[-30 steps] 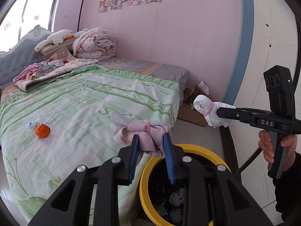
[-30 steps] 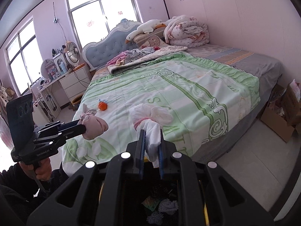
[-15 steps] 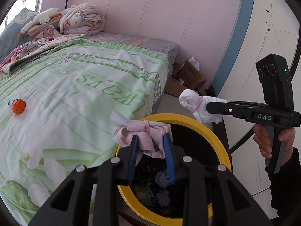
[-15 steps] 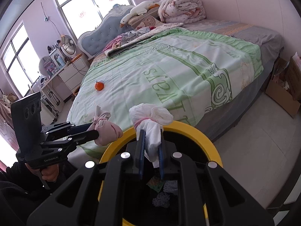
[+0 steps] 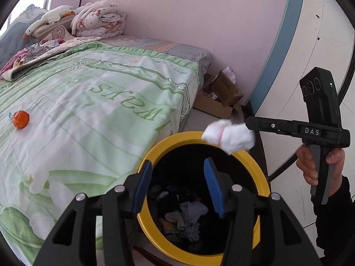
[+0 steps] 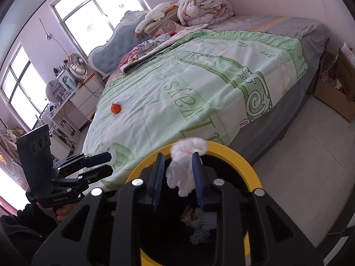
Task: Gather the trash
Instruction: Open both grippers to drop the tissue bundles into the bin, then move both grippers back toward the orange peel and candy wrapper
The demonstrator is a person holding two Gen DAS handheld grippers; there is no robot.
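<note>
So the left tongs (image 5: 176,185) are opening wide over the yellow bin (image 5: 155,153) and the pink bundle they were carrying is gone, presumably dropped in. The right tongs (image 6: 177,177) are opening too, white wad (image 6: 184,166) slipping loose between them above the bin. Orange scrap (image 6: 115,108) is sitting far out on the bed (image 6: 199,84), probably next.

Bed (image 6: 221,84) under green-and-white patterned coverlet (image 5: 93,102), lettering across it. Blue tufted headboard (image 6: 115,48). Plush goose (image 5: 47,20) lying on pillows beside rolled pink floral quilt (image 5: 99,21). Open cardboard box (image 5: 218,98) on floor by pink wall, near bed foot. Round fan (image 6: 76,63) on white dresser (image 6: 85,95) below windows (image 6: 95,6).
</note>
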